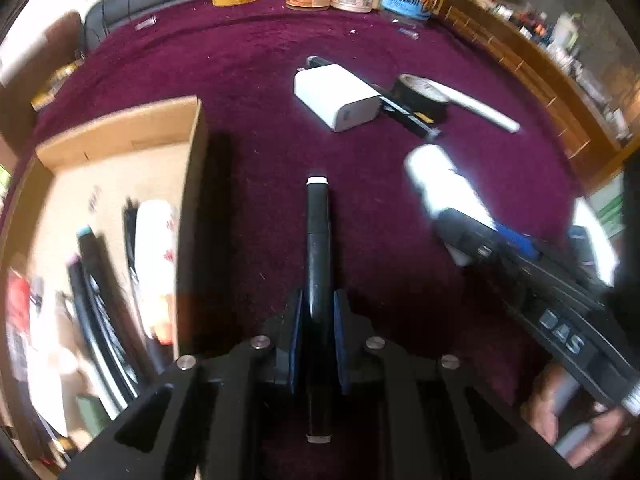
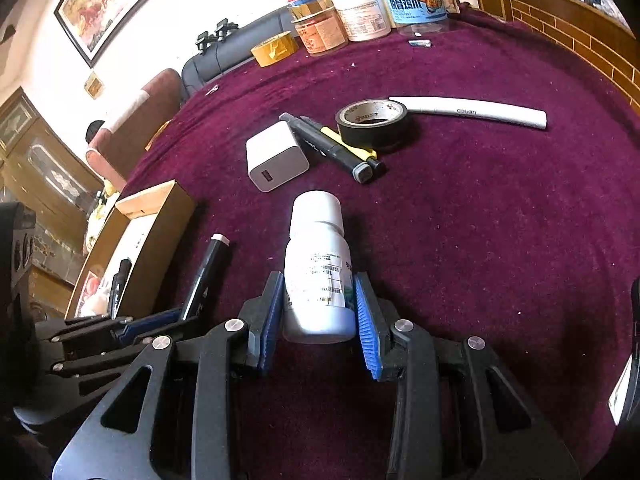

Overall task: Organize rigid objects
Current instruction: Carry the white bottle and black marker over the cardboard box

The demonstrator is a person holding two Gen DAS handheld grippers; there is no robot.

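Note:
My left gripper (image 1: 318,308) is shut on a black marker with a white cap end (image 1: 318,240), held just right of the cardboard box (image 1: 120,136); the marker also shows in the right wrist view (image 2: 208,272). My right gripper (image 2: 318,304) is shut on a white pill bottle (image 2: 316,264), seen blurred in the left wrist view (image 1: 440,180). The box (image 2: 160,208) holds several markers and a white bottle. On the purple cloth lie a white charger (image 2: 276,156), dark pens (image 2: 340,148), a black tape roll (image 2: 372,118) and a white pen (image 2: 472,110).
Jars and tubs (image 2: 360,12) and a yellow tape roll (image 2: 274,50) stand at the far table edge. A small battery (image 2: 420,43) lies near them. A wooden cabinet (image 2: 580,32) runs along the right. A chair (image 2: 132,120) stands behind the box.

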